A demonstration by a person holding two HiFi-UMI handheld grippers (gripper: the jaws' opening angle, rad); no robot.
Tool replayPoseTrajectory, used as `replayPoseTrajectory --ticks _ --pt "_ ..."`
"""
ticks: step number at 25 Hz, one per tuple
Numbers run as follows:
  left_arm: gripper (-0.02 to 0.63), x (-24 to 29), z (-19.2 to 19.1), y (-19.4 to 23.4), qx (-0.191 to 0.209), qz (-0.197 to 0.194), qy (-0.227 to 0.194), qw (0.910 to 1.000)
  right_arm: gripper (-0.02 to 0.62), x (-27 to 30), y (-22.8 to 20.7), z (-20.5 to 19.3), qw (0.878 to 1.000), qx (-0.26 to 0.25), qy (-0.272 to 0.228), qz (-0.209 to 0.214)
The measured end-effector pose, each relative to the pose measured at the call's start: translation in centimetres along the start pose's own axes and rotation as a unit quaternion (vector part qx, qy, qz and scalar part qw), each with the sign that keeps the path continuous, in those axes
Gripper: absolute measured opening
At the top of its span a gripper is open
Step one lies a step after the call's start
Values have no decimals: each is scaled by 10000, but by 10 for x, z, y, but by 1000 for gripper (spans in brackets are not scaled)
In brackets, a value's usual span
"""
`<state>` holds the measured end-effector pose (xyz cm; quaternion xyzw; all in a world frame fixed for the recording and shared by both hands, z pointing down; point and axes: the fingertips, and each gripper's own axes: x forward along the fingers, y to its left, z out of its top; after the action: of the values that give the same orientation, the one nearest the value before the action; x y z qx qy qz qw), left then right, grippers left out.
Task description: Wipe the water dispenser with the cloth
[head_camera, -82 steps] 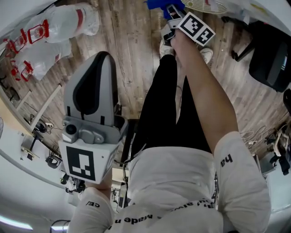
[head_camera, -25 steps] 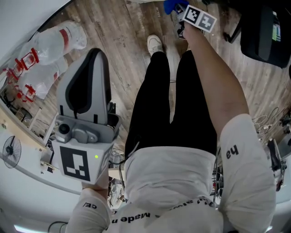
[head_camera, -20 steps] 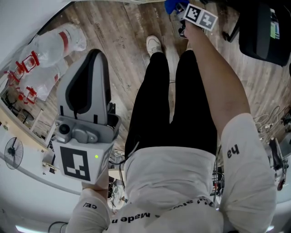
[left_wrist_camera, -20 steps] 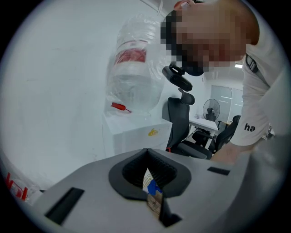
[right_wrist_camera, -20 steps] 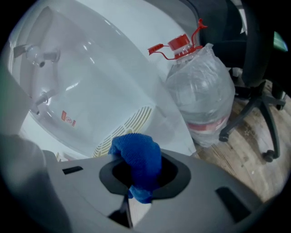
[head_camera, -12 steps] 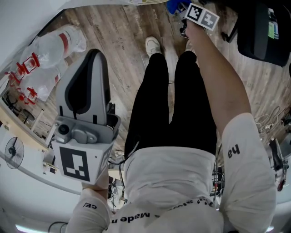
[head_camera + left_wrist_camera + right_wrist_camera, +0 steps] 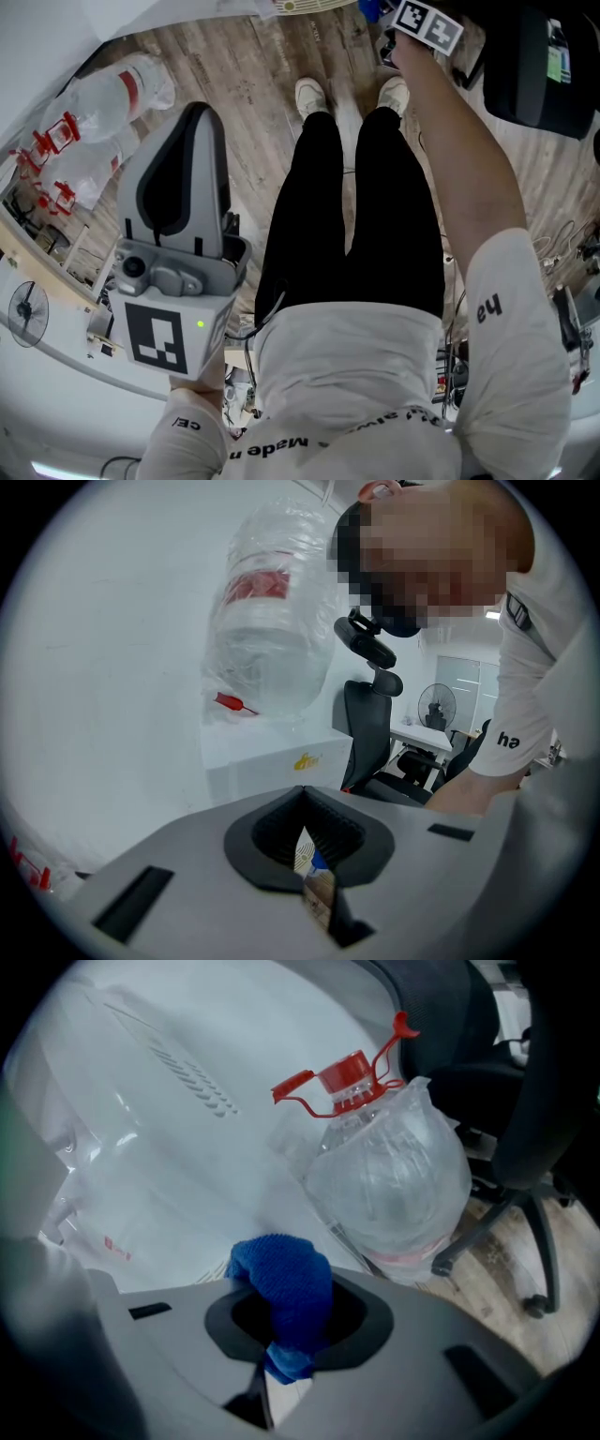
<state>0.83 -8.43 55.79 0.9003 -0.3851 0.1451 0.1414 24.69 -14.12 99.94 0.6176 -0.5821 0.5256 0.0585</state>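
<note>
The right gripper (image 7: 281,1349) pinches the blue cloth (image 7: 286,1288) at the lower centre of its view, near a white slotted surface (image 7: 169,1082) (a bagged water bottle (image 7: 394,1185) crowds the right). The left gripper (image 7: 314,892) has its jaws pressed together, empty. In the head view, bare wood floor (image 7: 272,103) lies open at top centre, with an office chair (image 7: 534,66) at the upper right edge.

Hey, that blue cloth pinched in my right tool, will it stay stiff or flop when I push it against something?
Probably floppy: the blue cloth bunches and folds over itself where the right tool clamps it. Likely light, since one small pinch seems to hold the whole bunch. Its nubby, knitted-looking surface suggests it will drag and grip rather than slide.
</note>
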Motion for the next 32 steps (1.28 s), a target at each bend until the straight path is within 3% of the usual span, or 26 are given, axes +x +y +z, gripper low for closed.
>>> replayPoseTrajectory --ticks 12,32 --pt "18 -3 13 -2 40 33 -105 9999 67 -11 6 5 9999 82 100 -78" --pt "18 -25 73 -6 77 106 -489 9987 66 -70 52 38 9990 374 178 147"
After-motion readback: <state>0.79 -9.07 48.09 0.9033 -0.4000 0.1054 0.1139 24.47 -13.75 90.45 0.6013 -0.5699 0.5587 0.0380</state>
